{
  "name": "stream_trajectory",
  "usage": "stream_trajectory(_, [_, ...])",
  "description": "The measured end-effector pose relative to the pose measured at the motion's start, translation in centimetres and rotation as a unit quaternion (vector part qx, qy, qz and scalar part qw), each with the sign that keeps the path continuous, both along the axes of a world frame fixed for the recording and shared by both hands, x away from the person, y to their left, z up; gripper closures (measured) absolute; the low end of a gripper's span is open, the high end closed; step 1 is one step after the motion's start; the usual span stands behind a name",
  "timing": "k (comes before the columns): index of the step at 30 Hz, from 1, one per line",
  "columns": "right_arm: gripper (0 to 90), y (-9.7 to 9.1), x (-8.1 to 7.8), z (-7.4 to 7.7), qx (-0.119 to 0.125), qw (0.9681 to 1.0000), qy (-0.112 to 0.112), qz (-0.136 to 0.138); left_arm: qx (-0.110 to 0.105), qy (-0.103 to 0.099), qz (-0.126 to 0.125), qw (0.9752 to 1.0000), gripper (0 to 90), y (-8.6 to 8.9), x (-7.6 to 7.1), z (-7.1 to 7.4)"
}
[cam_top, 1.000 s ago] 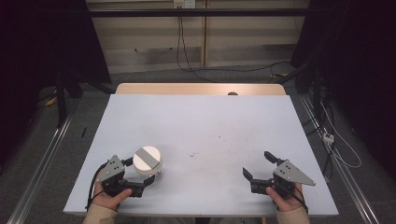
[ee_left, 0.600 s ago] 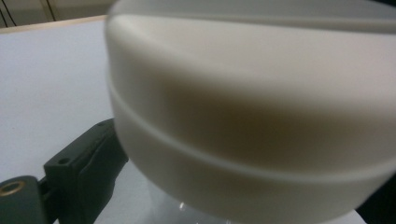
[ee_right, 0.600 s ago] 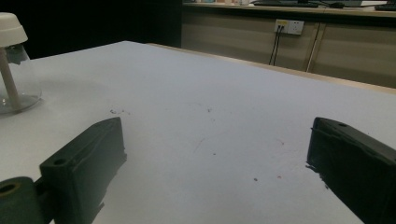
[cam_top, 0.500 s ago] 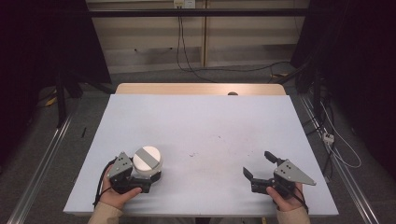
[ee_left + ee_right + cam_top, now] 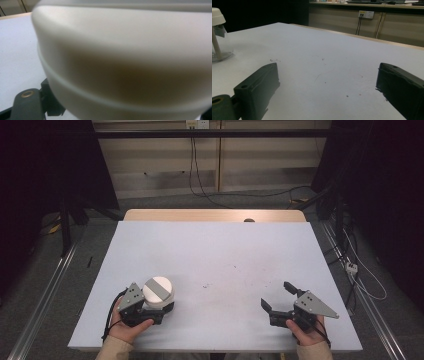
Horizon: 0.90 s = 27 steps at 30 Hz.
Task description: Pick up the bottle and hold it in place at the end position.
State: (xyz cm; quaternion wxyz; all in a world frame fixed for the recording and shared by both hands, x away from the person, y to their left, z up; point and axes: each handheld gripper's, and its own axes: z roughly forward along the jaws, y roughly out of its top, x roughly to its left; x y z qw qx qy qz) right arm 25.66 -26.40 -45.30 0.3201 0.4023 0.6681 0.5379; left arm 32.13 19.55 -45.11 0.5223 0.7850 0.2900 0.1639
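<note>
**Left claw grabs the white jar**

Since a second ago, the left gripper has slid in close around the white jar, and its jaws have just been closing with the jar between them. Now they press on the jar's sides. The jar has a white lid with a grey stripe on top, and in the right gripper view its lower part looks see-through. It stands on the white table, near the front edge on the person's left.

Well apart from the jar, on its right, the right gripper rests on the table with its jaws wide apart and nothing between them.

So the grabbing part looks done. Lifting or moving the jar, or opening its lid, still seems left to do.
</note>
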Motion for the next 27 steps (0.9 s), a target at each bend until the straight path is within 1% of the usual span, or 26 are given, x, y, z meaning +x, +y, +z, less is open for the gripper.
stream_trajectory(2, [3.8,-0.07,-0.06,-0.01,0.001,1.0000,0.000,-0.001,-0.007,0.002,0.002,1.0000,17.2,-0.12,0.01,-0.06])
stream_trajectory(3, [3.8,-0.12,-0.09,0.00,0.001,1.0000,0.000,-0.001,-0.004,-0.001,0.001,1.0000,17.4,-0.04,0.09,-0.04])
stream_trajectory(4, [3.8,-0.17,-0.14,0.01,0.001,1.0000,0.000,-0.002,-0.005,-0.002,0.001,1.0000,17.6,-0.01,0.13,-0.05])
stream_trajectory(5, [3.7,-0.23,-0.17,0.02,0.002,1.0000,-0.001,-0.002,-0.011,0.000,0.002,0.9999,17.7,-0.04,0.12,-0.10])
stream_trajectory(8, [3.8,-0.29,-0.23,0.05,0.003,1.0000,-0.001,-0.004,-0.012,0.000,0.003,0.9999,17.9,-0.03,0.13,-0.10])
stream_trajectory(9, [3.8,-0.30,-0.25,0.09,0.002,1.0000,-0.002,-0.005,-0.012,-0.001,-0.003,0.9999,18.1,-0.02,0.16,-0.09])
stream_trajectory(10, [3.8,-0.29,-0.26,0.10,0.002,1.0000,-0.002,-0.005,-0.010,-0.003,-0.003,0.9999,18.1,0.01,0.16,-0.07])
stream_trajectory(12, [3.8,-0.29,-0.26,0.10,0.002,1.0000,-0.002,-0.004,-0.009,-0.004,0.000,0.9999,18.2,0.01,0.12,-0.07])
stream_trajectory(13, [3.8,-0.29,-0.28,0.10,0.002,1.0000,-0.003,-0.004,-0.013,-0.002,0.000,0.9999,18.3,0.00,0.08,-0.09])
stream_trajectory(14, [3.8,-0.29,-0.28,0.11,0.002,1.0000,-0.003,-0.003,-0.012,-0.008,-0.001,0.9999,18.3,0.11,0.09,-0.04])
stream_trajectory(15, [3.8,-0.29,-0.28,0.11,0.002,1.0000,-0.003,-0.003,-0.012,-0.008,-0.001,0.9999,18.3,0.11,0.09,-0.04])
stream_trajectory(17, [4.0,-0.27,-0.27,0.19,0.002,1.0000,-0.005,-0.004,-0.022,-0.007,-0.002,0.9997,18.3,0.14,-0.03,0.00])
stream_trajectory(18, [4.0,-0.24,-0.27,0.21,0.003,1.0000,-0.005,-0.003,-0.023,-0.015,-0.006,0.9996,18.4,0.24,-0.11,0.14])
stream_trajectory(21, [4.0,-0.15,-0.25,0.23,0.002,1.0000,-0.006,-0.003,-0.025,-0.020,-0.005,0.9995,18.4,0.31,-0.21,0.26])
stream_trajectory(22, [4.0,-0.07,-0.22,0.25,0.001,1.0000,-0.007,-0.001,-0.030,-0.017,-0.003,0.9994,18.4,0.28,-0.31,0.27])
stream_trajectory(23, [4.0,-0.04,-0.20,0.26,0.002,1.0000,-0.007,-0.001,-0.033,-0.023,-0.004,0.9992,18.4,0.40,-0.35,0.36])
stream_trajectory(25, [4.0,0.01,-0.17,0.27,0.001,1.0000,-0.006,0.000,-0.038,-0.025,-0.003,0.9990,18.5,0.55,-0.34,0.48])
stream_trajectory(26, [4.0,0.04,-0.14,0.25,0.002,1.0000,-0.006,0.000,-0.046,-0.022,-0.002,0.9987,18.5,0.58,-0.35,0.52])
stream_trajectory(27, [4.0,0.06,-0.12,0.24,0.001,1.0000,-0.006,0.001,-0.049,-0.024,-0.002,0.9985,18.4,0.63,-0.35,0.58])
